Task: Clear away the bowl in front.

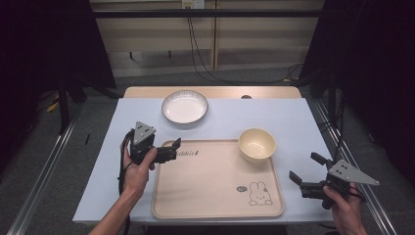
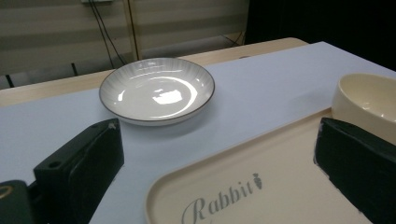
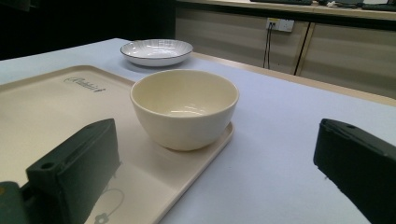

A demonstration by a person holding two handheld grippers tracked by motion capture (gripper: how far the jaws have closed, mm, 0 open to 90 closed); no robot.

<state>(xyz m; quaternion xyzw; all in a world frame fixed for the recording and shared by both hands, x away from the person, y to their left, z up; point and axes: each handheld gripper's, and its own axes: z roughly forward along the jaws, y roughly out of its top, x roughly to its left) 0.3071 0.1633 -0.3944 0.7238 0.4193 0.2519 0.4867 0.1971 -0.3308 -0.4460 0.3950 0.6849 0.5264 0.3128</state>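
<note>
My left gripper [image 1: 172, 148] is held over the far-left corner of the cream tray [image 1: 205, 196], jaws spread wide and gripping nothing. In the left gripper view, one jaw stands over the pale blue table cover [image 2: 261, 88] and the other over the tray surface, with the tray's corner and the "Rabbit" lettering [image 2: 219, 200] between them. The white plate [image 2: 157, 90], dark-rimmed and ribbed, lies flat on the table cover ahead of these jaws, beyond the tray's far edge and apart from both jaws.

My right gripper [image 1: 304, 170] is held off the tray's right edge, low over the table cover, jaws likewise spread and empty. The cream bowl [image 3: 184, 106] stands upright in the tray's far-right corner, its base just inside the tray rim. In the right gripper view, the bowl sits ahead of the open jaws, nearer the left-hand jaw, clear of both. That left-hand jaw hangs above the tray; the other hangs above the table cover.

The bowl appears empty. A rabbit drawing [image 1: 259, 193] marks the tray's near-right area.
</note>
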